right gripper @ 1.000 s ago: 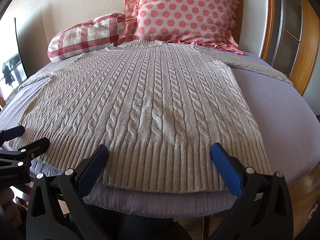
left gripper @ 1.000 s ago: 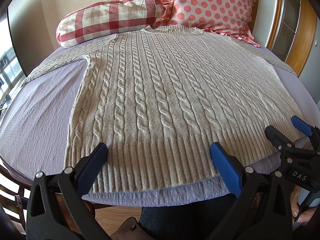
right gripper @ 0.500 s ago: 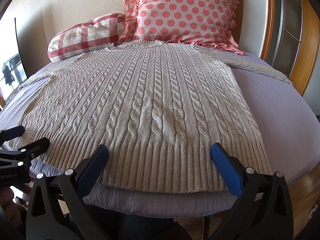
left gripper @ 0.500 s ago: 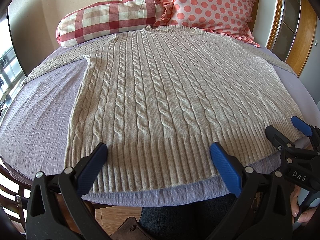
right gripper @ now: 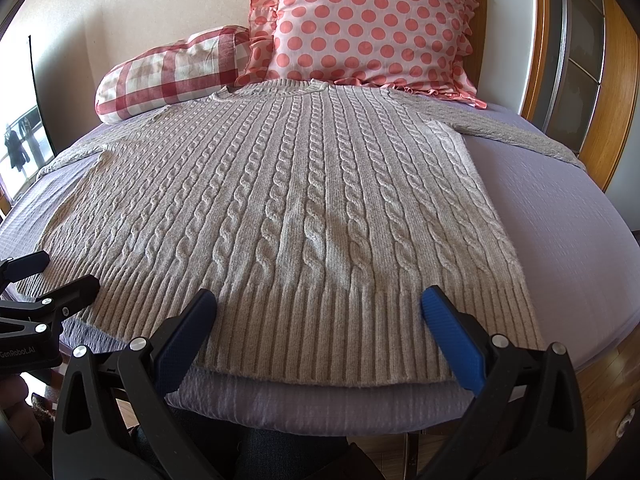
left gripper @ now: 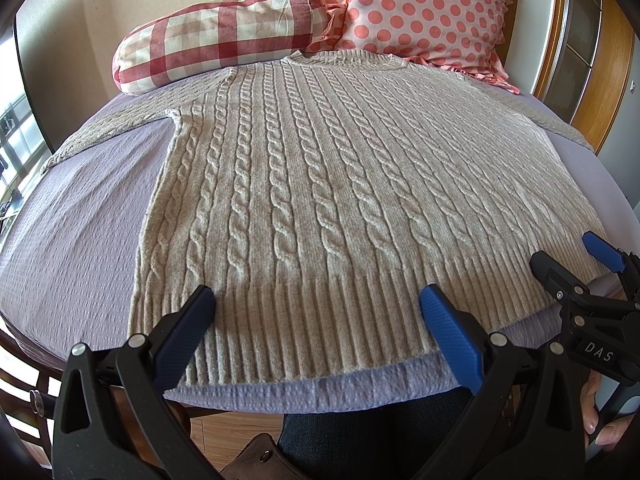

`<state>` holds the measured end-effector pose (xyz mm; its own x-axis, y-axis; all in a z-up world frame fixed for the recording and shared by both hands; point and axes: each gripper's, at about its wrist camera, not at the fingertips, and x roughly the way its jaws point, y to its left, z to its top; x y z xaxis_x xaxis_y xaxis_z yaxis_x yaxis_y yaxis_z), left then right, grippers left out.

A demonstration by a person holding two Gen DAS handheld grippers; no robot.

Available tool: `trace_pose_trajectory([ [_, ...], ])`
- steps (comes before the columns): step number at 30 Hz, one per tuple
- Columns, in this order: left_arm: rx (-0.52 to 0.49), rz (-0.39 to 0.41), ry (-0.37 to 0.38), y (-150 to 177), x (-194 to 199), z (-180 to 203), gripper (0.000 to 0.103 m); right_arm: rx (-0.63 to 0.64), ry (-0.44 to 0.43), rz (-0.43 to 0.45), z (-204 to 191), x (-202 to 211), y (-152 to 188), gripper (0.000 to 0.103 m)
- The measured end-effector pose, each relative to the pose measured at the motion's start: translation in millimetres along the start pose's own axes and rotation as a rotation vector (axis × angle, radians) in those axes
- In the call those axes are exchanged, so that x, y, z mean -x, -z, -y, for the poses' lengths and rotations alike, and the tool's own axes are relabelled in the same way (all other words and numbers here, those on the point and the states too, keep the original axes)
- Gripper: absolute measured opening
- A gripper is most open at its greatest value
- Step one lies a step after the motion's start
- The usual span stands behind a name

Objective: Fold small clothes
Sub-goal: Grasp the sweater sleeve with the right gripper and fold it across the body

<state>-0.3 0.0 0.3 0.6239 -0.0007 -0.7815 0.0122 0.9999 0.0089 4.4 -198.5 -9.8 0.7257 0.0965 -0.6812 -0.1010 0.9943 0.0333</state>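
Sweater: a grey cable-knit sweater (left gripper: 320, 200) lies flat, front up, on the bed (left gripper: 72, 240), its ribbed hem at the near edge and its neck at the far end, touching the pillows. Both sleeves stretch out to the sides.
Left hand-held gripper: the left hand-held gripper (left gripper: 316, 320) hovers over the near hem toward the sweater's left side, its blue pads wide apart and holding nothing.
Right hand-held gripper: the right hand-held gripper (right gripper: 318, 320) hangs over the hem toward the right side, its jaws likewise spread and empty.
Around: a red-and-white checked bolster (left gripper: 220, 40) lies at the far left; a pink pillow with coral dots (right gripper: 368, 20) and a frill leans just beside it, at the far right. Both sit beyond the neck; nothing lies on the sweater's body.
Left view only: the right hand-held gripper shows at the right edge, marked "DAS", with fingers (left gripper: 596, 420) of the person's hand under it. The left sleeve (left gripper: 120, 124) is seen along its length.
Right view only: the left hand-held gripper appears at the left edge with the lettering "GenRobot.AI". The right sleeve (right gripper: 500, 128) runs toward a wooden frame (right gripper: 616, 100).
Surface and room: a lilac textured bedspread covers the bed; a cream wall (right gripper: 120, 8) stands behind, wood flooring below, and the person's dark trousers (left gripper: 360, 432) are at the near edge.
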Motion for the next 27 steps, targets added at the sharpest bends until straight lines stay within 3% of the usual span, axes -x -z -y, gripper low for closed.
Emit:
trace_pose_trajectory([
  [4, -0.001, 0.001, -0.002, 0.0, 0.0, 0.1, 0.101, 0.01, -0.012, 0.021, -0.7, -1.1, 1.0, 0.102],
  [6, -0.007, 0.01, -0.004, 1.0, 0.4, 0.1, 0.101, 0.008, -0.06, 0.024, 7.0, -2.9, -3.8, 0.102],
  [8, -0.021, 0.025, 0.001, 2.9, 2.5, 1.0, 0.101, -0.043, -0.148, 0.033, 22.8, -4.8, -14.9, 0.102],
  [10, -0.044, 0.022, 0.006, 1.3, 2.5, -0.6, 0.101, -0.144, -0.241, 0.046, 60.5, -3.8, -36.1, 0.102],
  [11, -0.049, 0.013, 0.016, 2.1, 6.1, -1.7, 0.101, -0.203, -0.246, 0.055, 83.8, -2.7, -47.7, 0.102],
  [13, -0.027, 0.028, 0.049, -7.0, 10.0, -9.6, 0.101, -0.313, -0.192, 0.089, 132.8, -2.0, -71.3, 0.102],
  [18, 0.111, 0.203, 0.061, -43.9, 28.2, -63.5, 0.101, -0.623, -0.016, 0.132, 269.3, -26.9, -121.6, 0.102],
  [19, 0.141, 0.228, 0.058, -50.5, 29.5, -75.0, 0.101, -0.684, -0.003, 0.135, 293.8, -35.4, -128.0, 0.094],
  [20, 0.171, 0.246, 0.054, -56.9, 29.4, -86.1, 0.101, -0.749, 0.008, 0.132, 318.4, -44.9, -133.5, 0.08],
  [23, 0.248, 0.275, 0.056, -72.9, 22.5, -116.6, 0.101, -0.914, 0.05, 0.099, 379.4, -76.0, -143.3, 0.059],
  [27, 0.342, 0.272, 0.082, -86.1, 9.2, -149.8, 0.101, -1.069, 0.116, 0.089, 429.9, -109.2, -144.3, 0.048],
])
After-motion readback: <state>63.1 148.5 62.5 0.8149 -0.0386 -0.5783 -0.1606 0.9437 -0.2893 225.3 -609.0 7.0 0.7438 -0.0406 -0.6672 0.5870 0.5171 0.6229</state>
